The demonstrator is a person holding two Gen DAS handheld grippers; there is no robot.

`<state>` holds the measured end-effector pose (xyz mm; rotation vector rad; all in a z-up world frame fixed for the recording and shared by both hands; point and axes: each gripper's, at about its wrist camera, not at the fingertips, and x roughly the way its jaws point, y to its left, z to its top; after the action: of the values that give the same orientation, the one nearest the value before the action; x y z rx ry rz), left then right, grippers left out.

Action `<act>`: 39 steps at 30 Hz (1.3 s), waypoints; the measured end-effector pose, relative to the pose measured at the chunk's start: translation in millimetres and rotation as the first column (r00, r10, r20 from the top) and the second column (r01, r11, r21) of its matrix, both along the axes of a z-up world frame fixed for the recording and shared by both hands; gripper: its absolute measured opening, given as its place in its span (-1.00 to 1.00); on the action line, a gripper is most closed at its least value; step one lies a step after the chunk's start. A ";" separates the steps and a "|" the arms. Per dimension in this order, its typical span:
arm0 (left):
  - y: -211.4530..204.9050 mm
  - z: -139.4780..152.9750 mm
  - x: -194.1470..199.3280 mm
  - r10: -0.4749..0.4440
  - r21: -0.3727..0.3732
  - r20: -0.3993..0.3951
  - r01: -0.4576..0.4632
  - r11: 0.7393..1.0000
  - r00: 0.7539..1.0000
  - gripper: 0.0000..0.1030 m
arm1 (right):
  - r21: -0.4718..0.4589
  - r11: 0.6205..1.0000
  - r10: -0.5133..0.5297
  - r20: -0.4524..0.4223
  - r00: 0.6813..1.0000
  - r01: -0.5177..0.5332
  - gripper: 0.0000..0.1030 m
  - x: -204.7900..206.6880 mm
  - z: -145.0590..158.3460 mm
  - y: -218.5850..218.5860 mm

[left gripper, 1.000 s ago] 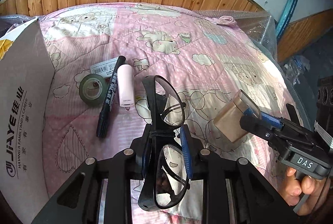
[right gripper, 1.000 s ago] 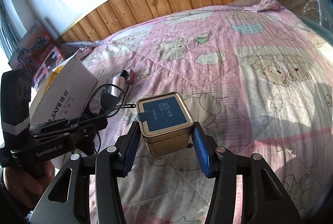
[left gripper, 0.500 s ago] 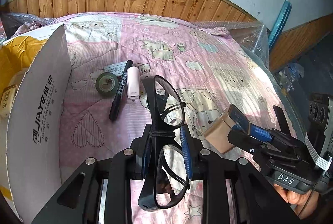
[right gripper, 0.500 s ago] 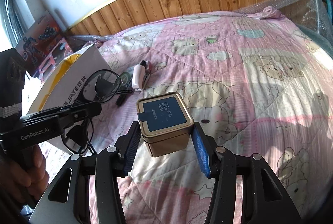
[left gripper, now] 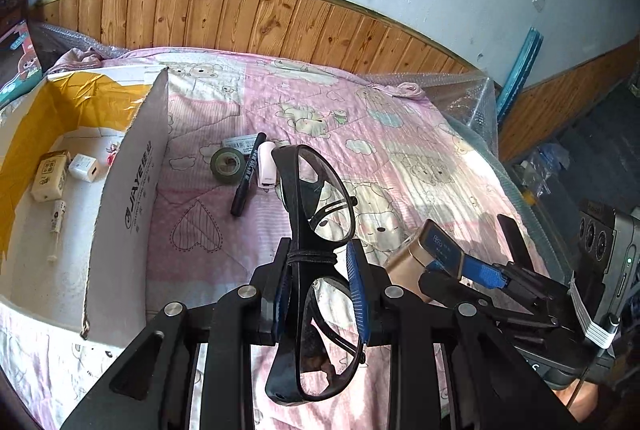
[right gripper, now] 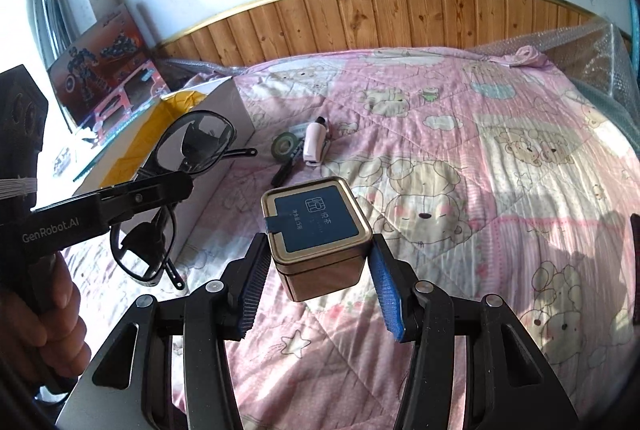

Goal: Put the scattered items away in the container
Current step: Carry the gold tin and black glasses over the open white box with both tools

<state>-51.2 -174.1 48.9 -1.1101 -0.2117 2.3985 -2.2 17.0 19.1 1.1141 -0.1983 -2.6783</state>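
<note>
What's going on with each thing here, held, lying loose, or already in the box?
Left gripper: shut on the glasses.
Glasses: folded, held in the air.
Right gripper: shut on the tin.
Tin: lid on, held above the quilt.
Box: open, some items inside.
Tape roll: lying flat on the quilt.
Marker: capped, lying on the quilt.

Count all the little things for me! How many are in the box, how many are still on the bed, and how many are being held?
In the box: 4 (tan packet, white cube, small tube, small pinkish item)
On the bed: 4 (tape roll, black marker, pink-white gadget, label card)
Held: 2 (glasses, gold tin)
Total: 10
</note>
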 end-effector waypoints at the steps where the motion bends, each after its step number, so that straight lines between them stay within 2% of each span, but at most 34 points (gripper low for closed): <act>1: -2.4 2.3 4.6 0.003 0.006 -0.007 -0.003 1.000 1.000 -0.46 | 0.005 1.000 0.003 -0.005 1.000 -0.003 0.01 3.5 2.1 -3.5; 11: -42.2 22.4 36.5 0.043 0.080 -0.054 -0.039 0.996 0.998 -0.46 | 0.041 0.997 0.074 -0.045 0.996 -0.072 0.01 33.4 21.7 -47.2; 19: -84.8 37.8 52.3 0.110 0.146 -0.088 -0.096 0.985 0.990 -0.47 | 0.074 0.985 0.159 -0.074 0.985 -0.153 0.01 42.9 42.8 -91.2; 32: -168.7 49.1 48.3 0.261 0.244 -0.092 -0.232 0.942 0.961 -0.47 | 0.087 0.969 0.240 -0.091 0.966 -0.232 0.01 29.0 72.7 -143.2; 39: -214.4 51.7 35.5 0.327 0.272 -0.076 -0.296 0.916 0.942 -0.47 | 0.080 0.957 0.286 -0.101 0.953 -0.279 0.01 10.6 85.0 -173.0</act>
<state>-15.6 -388.5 100.6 -0.8604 -0.6863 2.6085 8.4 -156.0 104.1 0.9262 0.0647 -2.4942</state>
